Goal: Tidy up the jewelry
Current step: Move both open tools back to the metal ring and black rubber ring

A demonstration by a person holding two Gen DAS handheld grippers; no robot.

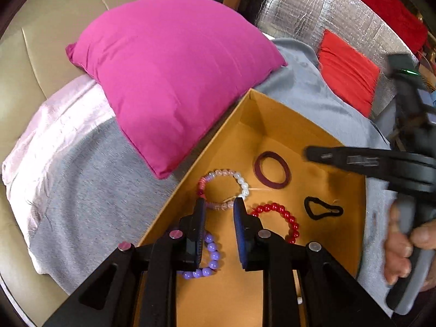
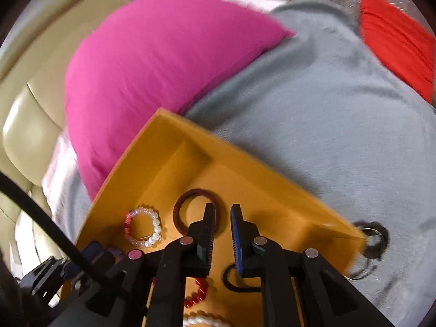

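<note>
Yellow cardboard box (image 1: 283, 125), open-topped, sits on a grey cloth (image 1: 90, 190) spread over a beige couch (image 1: 32, 62). A pink cushion (image 1: 169, 73) lies just behind the box's far-left edge; a red cushion (image 1: 347, 76) sits well off to the right.

Contents of the box floor:
- pink-and-white bead bracelet (image 1: 224, 188), near the left wall
- maroon hair band (image 1: 272, 170), farther back, apart from the bracelet
- red bead bracelet (image 1: 283, 218), partly hidden behind a finger of the left gripper
- black hair tie (image 1: 321, 208), to the right of the red beads
- purple bead bracelet (image 1: 207, 259), nearest, partly covered by the left gripper

Left gripper (image 1: 220, 204): jaws narrowly apart, nothing between them, tips over the near rim of the pink-and-white bracelet.

Right gripper (image 2: 220, 212): jaws narrowly apart, empty, tips beside the maroon hair band. A person's hand (image 1: 403, 248) grasps its handle.

Outside the box, on the cloth by its right corner, lie some thin metal rings (image 2: 368, 248), blurred.
</note>
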